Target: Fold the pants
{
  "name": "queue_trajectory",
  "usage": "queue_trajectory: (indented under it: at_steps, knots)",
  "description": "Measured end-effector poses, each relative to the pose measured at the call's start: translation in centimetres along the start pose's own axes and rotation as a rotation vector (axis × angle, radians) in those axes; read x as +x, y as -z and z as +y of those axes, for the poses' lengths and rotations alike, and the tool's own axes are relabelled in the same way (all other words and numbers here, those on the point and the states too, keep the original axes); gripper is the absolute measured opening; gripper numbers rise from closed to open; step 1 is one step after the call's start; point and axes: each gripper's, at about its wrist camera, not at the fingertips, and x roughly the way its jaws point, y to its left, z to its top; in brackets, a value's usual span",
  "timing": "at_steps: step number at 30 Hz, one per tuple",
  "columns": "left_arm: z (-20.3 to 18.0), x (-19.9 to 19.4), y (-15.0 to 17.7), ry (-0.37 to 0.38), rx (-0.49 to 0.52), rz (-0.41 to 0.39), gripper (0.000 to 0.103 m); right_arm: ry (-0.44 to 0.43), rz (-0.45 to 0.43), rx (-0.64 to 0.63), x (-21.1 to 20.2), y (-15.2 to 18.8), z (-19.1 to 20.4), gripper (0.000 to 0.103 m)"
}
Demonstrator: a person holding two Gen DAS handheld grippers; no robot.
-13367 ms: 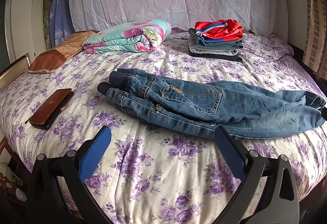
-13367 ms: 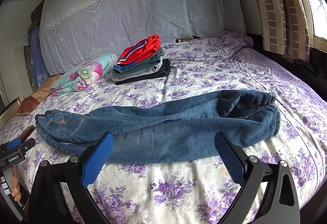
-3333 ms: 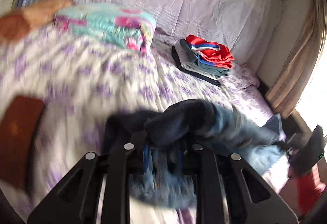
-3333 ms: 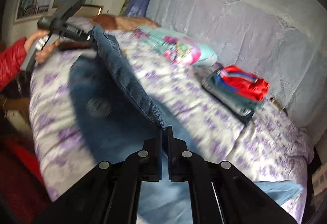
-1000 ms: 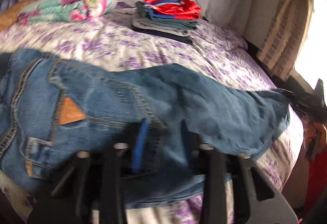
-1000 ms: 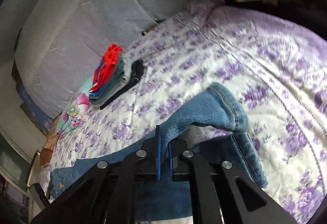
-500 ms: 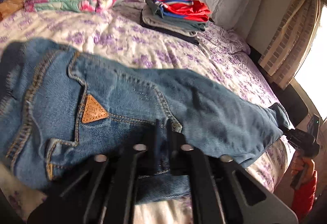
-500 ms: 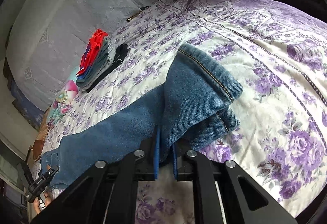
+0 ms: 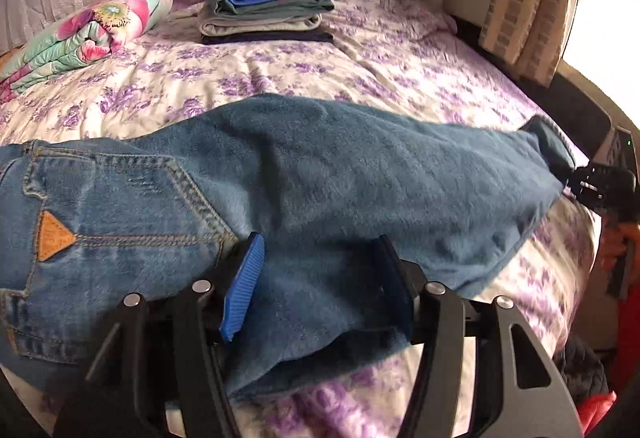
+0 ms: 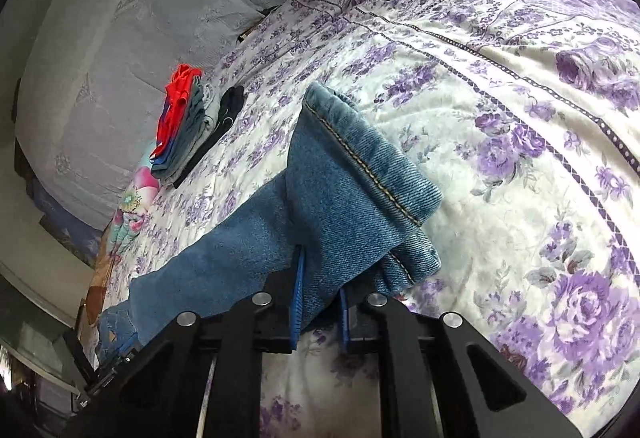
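The jeans [image 9: 320,174] lie stretched lengthwise along the near edge of the bed [image 9: 400,78], one leg laid on the other, back pocket and its tan patch facing up at the waistband end. So the first fold, leg onto leg, looks done; the pants are still at full length, and I'd judge the folds that bring the hems toward the waist are all still to come.

The left gripper [image 9: 316,290] sits over the seat of the jeans near the crotch seam. Its fingers have just been opening and now stand apart; denim lies between them, but the blue pads do not press on it, so the cloth there is released.

The right gripper [image 10: 318,302] is at the other end, by the near edge of the bed. Its fingers have just been closing, and they are clenched on the cloth just short of the hems [image 10: 360,158]. The cuffs, with their yellow stitching, stick up past the fingertips and flop over a little. From the left wrist view the same gripper shows at the far right, where the leg ends taper to it.

Toward the headboard a stack [image 9: 268,10] of folded clothes, red on top, sits well apart from the jeans, with a rolled floral quilt [image 9: 92,30] beside it. That stack is likely where the jeans go once folded.
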Motion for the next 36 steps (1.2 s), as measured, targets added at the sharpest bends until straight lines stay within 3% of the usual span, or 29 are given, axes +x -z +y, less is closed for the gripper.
queue_trajectory:
  at_steps: [2,5,8,11,15,17,19,20,22,25,29,32,34,36]
  knots:
    - [0.4,-0.3,0.4,0.010,0.018,0.001,0.055,0.073,-0.033,-0.033,-1.8,0.4,1.0,0.024]
    - [0.3,-1.1,1.1,-0.001,0.034,-0.002,0.055,0.169,-0.199,-0.174,-5.9,0.9,4.3,0.024]
    - [-0.1,-1.9,1.1,-0.016,0.015,-0.009,0.053,0.112,-0.252,-0.313,-6.8,1.2,8.9,0.024]
    - [-0.6,-3.2,0.1,0.069,-0.040,-0.040,0.053,-0.015,-0.146,-0.421,-3.0,2.0,13.7,0.024]
    - [-2.4,-3.6,-1.7,0.054,-0.010,-0.103,0.055,-0.069,-0.001,-0.532,3.4,4.3,18.6,0.024]
    - [-2.9,-2.4,-2.1,0.050,-0.003,-0.078,0.059,-0.062,0.084,-0.578,6.4,5.9,20.1,0.024]
    - [-2.5,0.0,-1.6,-0.020,-0.009,-0.003,0.059,-0.017,0.183,-0.621,9.1,7.6,20.3,0.024]
    - [-2.0,0.8,-1.2,-0.022,-0.016,0.025,0.059,0.008,0.188,-0.650,9.7,8.5,20.0,0.024]
    - [-1.8,0.6,0.0,-0.013,0.023,0.003,0.060,0.037,0.168,-0.743,9.2,9.9,20.2,0.024]
    - [-1.6,-0.7,0.6,-0.022,0.022,0.000,0.060,0.061,0.191,-0.757,8.4,9.6,20.8,0.024]
    - [-0.4,-2.8,-0.4,0.035,-0.082,-0.046,0.060,-0.011,0.088,-0.813,7.1,8.8,24.6,0.024]
    - [0.3,-2.9,-1.5,-0.006,-0.099,-0.056,0.071,-0.113,0.153,-0.800,9.5,8.8,27.5,0.024]
    - [1.4,-0.8,-0.9,-0.030,-0.111,0.020,0.071,-0.123,0.279,-0.785,12.9,9.4,28.2,0.026]
    - [0.6,-0.9,0.1,-0.063,-0.032,-0.016,0.072,-0.098,0.373,-0.767,15.6,9.7,27.9,0.026]
